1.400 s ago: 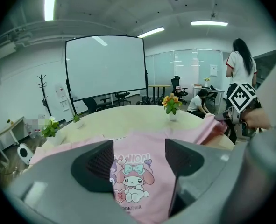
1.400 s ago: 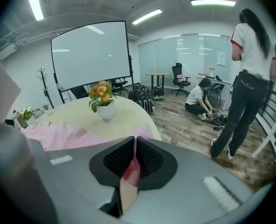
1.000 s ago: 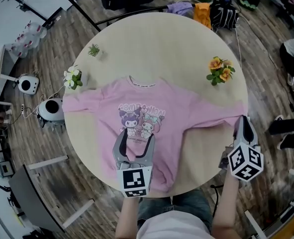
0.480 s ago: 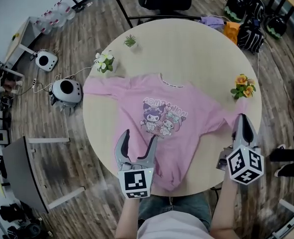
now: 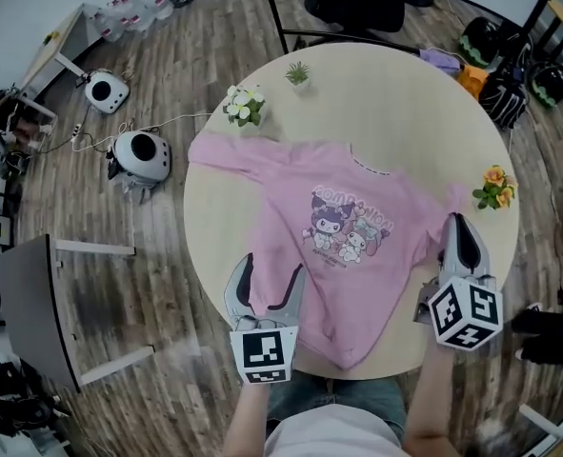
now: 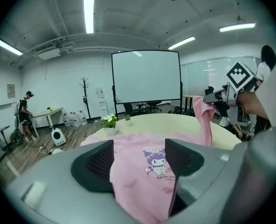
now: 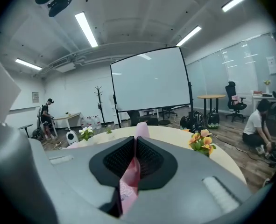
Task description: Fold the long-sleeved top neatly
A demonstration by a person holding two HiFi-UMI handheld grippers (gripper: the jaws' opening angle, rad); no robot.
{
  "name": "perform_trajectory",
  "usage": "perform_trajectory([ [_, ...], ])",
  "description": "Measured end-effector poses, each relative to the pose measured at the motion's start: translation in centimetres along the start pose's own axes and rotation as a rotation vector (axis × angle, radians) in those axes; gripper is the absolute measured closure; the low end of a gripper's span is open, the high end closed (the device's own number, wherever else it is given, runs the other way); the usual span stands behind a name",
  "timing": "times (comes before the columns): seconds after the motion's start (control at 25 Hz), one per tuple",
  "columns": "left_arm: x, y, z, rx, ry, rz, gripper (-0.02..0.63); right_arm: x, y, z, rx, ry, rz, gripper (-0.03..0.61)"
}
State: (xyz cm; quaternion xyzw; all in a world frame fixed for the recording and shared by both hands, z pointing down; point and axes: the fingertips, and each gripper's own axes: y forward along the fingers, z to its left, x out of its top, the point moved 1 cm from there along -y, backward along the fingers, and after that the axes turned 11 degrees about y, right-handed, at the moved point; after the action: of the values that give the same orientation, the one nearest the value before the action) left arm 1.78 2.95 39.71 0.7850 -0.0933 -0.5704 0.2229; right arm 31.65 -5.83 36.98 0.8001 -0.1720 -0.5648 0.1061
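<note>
A pink long-sleeved top [image 5: 348, 246] with a cartoon print lies face up on the round table [image 5: 386, 103]. Its left sleeve is stretched toward the white flowers. My right gripper [image 5: 459, 225] is shut on the right sleeve's end [image 7: 141, 129] and holds it lifted off the table near the orange flowers. In the left gripper view that sleeve [image 6: 204, 118] hangs from the right gripper [image 6: 213, 97]. My left gripper [image 5: 270, 279] is open over the top's lower left edge. Pink fabric [image 6: 142, 171] lies between and under its jaws, which stand wide apart.
White flowers [image 5: 245, 106], a small green plant [image 5: 298, 72] and orange flowers [image 5: 495, 187] stand near the table's rim. Two white round devices [image 5: 140, 155] and cables sit on the wooden floor at left. Bags [image 5: 510, 74] lie beyond the table.
My right gripper has carried the sleeve end up and inward from the table's right edge. The left gripper has shifted left, from the top's lower middle to its lower left edge.
</note>
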Motion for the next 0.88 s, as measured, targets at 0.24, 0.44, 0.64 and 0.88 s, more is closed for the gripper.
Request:
perform_trajectory([
  [0.24,-1.4,0.2,3.6,-0.027,-0.016,-0.009,0.156,-2.3,2.6,5.0,0.011,-0.042,0.045,0.535],
  [0.44,-2.0,1.0,6.2,-0.094,-0.005,-0.022,0.157,-5.3,5.2,8.2,-0.024,-0.079,0.091,0.535],
  [0.64,-2.8,2.1,8.7,-0.156,0.007,-0.025,0.157,-8.7,7.9,10.1,-0.076,-0.109,0.149,0.535],
  [0.88,-3.7,3.4,10.2,-0.217,0.008,-0.019,0.156,-12.6,10.9,11.1,-0.127,-0.137,0.221,0.534],
])
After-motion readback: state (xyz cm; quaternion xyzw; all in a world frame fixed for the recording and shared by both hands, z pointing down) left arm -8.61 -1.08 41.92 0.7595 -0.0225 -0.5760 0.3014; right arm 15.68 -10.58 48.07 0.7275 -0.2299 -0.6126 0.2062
